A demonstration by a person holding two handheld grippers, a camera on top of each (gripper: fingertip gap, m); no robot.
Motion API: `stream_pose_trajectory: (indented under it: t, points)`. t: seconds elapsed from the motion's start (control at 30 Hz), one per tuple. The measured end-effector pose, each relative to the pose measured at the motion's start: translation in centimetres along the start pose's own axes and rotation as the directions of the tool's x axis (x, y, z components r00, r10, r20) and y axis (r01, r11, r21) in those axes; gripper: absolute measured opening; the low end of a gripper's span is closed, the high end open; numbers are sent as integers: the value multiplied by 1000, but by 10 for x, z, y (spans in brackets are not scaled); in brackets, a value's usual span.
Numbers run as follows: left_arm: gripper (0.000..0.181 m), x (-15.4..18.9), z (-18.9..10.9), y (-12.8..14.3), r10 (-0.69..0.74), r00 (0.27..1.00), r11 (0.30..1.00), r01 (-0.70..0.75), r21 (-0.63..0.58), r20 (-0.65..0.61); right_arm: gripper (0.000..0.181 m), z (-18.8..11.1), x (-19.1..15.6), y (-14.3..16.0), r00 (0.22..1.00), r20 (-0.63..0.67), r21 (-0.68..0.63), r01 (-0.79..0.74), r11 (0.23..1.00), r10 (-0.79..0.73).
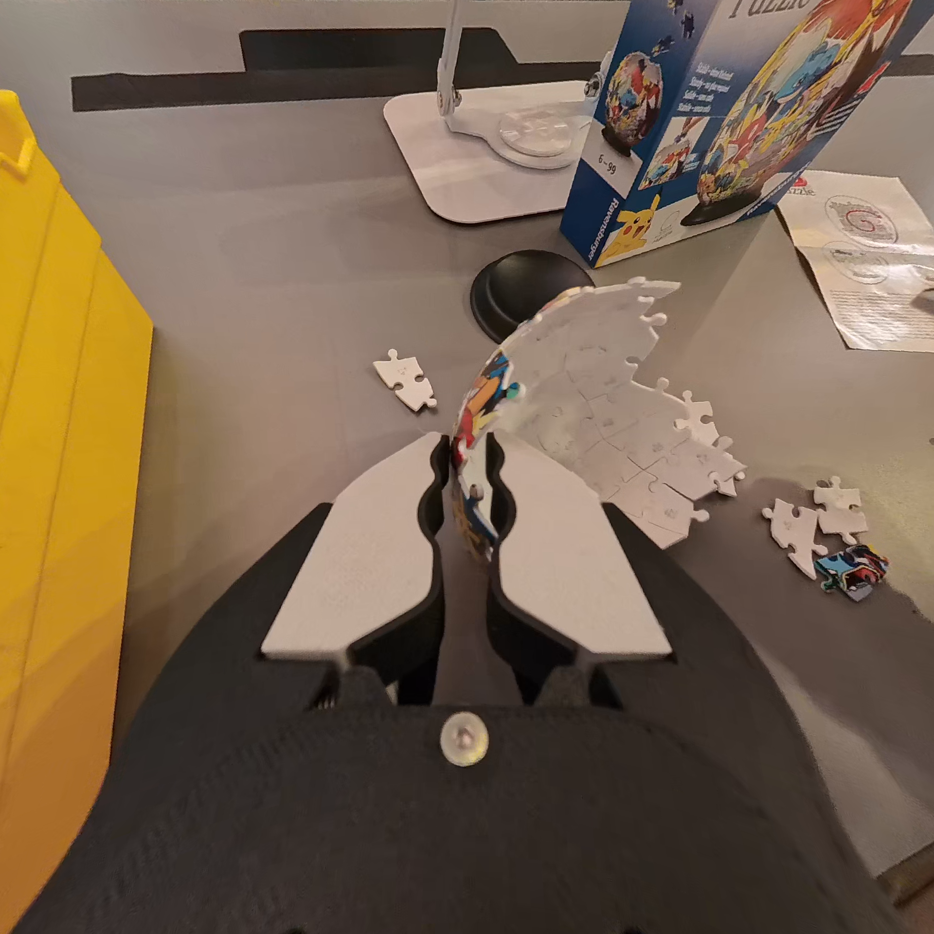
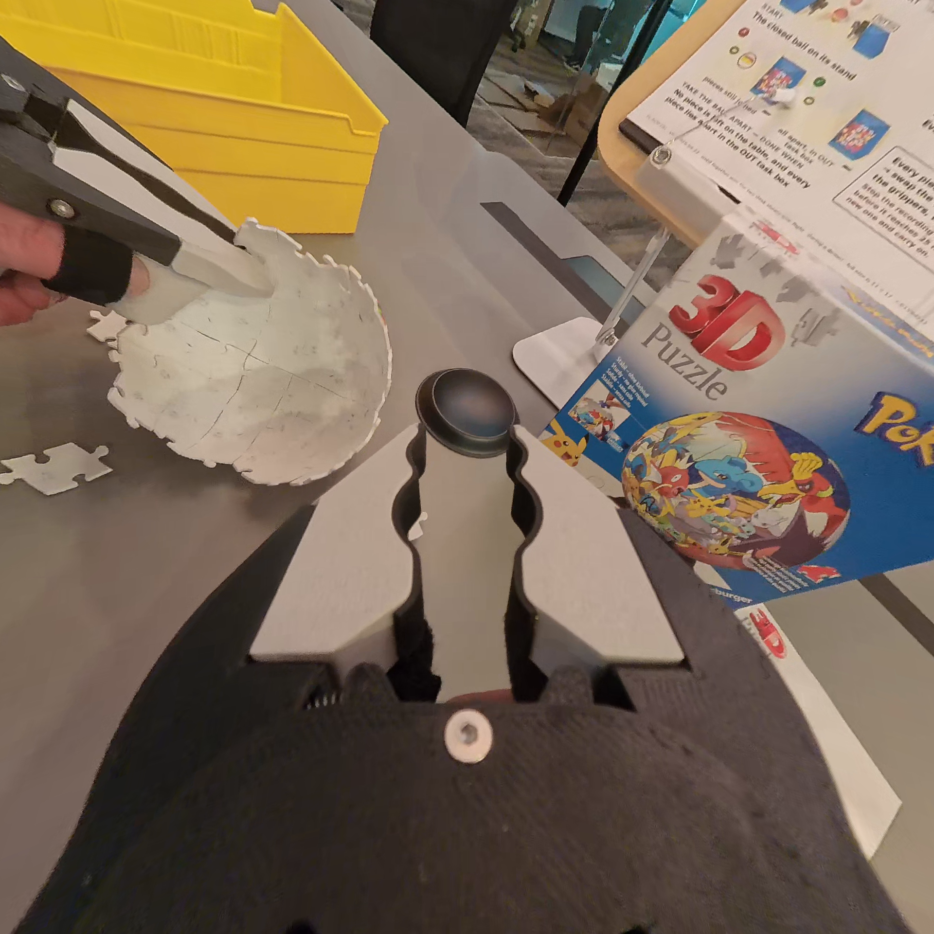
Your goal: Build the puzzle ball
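- The half-built puzzle ball [image 2: 252, 384] is only a shell of pressed-together pieces, so a harder squeeze or a twist could, I judge, pop its seams apart.
- The left tongs [image 1: 470, 455] are clamped on the shell's rim (printed side facing nine o'clock), holding it tilted over the surface [image 1: 283, 283].
- The right tongs [image 2: 465, 445] are parted and empty; the shell sits at ten o'clock from them, the black stand [image 2: 467, 412] just beyond their tips at twelve.
- Loose pieces [image 1: 819, 525] lie at three o'clock of the left tongs.
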State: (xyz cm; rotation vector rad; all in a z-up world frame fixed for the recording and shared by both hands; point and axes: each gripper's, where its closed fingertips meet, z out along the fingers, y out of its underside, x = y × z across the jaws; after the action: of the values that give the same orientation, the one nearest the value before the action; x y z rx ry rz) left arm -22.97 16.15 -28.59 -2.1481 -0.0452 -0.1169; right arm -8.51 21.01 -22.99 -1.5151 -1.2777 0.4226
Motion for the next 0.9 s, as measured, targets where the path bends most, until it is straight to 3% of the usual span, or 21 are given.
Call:
stream_pose_trajectory:
  t: [0.3, 0.57, 0.9]
  points:
    - [17, 0, -3, 1, -6, 1000, 1000, 6, -10, -22, 31, 5, -5, 12, 998, 43, -40, -49, 998, 51]
    - [21, 8, -11, 2, -4, 998, 1000, 3, -26, -62, 37, 12, -23, 41, 957, 174, -216, -194, 957, 234]
    - [26, 18, -20, 6, -29, 992, 998, 22, -55, -124, 37, 18, -47, 53, 918, 238, -290, -245, 925, 317]
